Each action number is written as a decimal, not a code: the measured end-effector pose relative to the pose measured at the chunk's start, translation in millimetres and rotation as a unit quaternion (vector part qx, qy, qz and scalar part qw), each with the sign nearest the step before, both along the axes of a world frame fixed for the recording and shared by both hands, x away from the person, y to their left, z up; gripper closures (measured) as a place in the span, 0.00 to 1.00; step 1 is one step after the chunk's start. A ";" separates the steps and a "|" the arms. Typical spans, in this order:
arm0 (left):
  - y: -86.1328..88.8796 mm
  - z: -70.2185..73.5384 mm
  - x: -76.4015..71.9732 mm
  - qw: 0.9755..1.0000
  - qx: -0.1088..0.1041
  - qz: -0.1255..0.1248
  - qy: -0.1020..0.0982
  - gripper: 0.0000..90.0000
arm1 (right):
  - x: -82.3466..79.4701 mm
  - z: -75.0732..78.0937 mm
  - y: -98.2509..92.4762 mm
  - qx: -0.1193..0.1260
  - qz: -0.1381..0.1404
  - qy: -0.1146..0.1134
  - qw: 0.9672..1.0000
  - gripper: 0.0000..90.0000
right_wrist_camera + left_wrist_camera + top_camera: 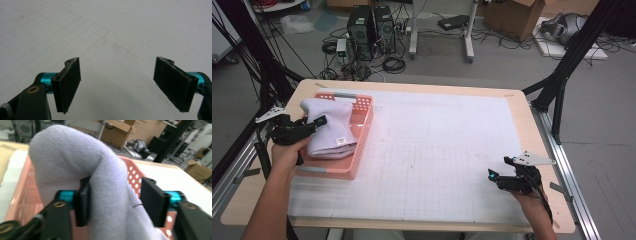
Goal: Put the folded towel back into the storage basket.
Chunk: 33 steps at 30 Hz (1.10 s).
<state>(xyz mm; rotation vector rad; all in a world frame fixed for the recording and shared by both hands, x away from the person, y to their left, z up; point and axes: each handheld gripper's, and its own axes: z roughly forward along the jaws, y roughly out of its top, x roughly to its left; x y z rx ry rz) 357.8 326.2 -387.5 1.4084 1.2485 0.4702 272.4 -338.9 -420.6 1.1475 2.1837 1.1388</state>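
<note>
High view: I see the lavender towel (328,129) folded in the pink basket (363,116) near the surface's (437,150) left edge, with the left hand-held gripper (318,121) on it. The right hand-held gripper (493,175) hovers near the front right corner.

Left gripper view: jaws apart, towel (82,165) between them, one pad touching.

Right gripper view: jaws wide apart.

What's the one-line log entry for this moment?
left gripper: open, towel fold between jaws, one pad clear | towel: in pink basket | right gripper: open, empty, over mat
</note>
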 end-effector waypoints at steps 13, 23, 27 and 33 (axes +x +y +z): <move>2.4 17.3 -7.1 0.998 0.029 0.057 -0.013 0.40 | 0.4 -0.5 0.6 -0.001 0.002 0.001 1.000 0.23; 4.3 28.5 -12.5 0.997 0.040 0.054 -0.034 0.39 | 1.5 -0.9 2.6 -0.003 0.004 0.000 1.000 0.23; -3.4 22.9 -7.1 0.998 0.050 0.039 -0.019 0.39 | 1.7 -1.1 3.4 -0.002 0.004 0.001 1.000 0.23; -17.7 17.2 0.6 0.998 0.062 -0.008 -0.016 0.42 | 2.3 -1.8 2.0 -0.005 0.003 0.002 1.000 0.23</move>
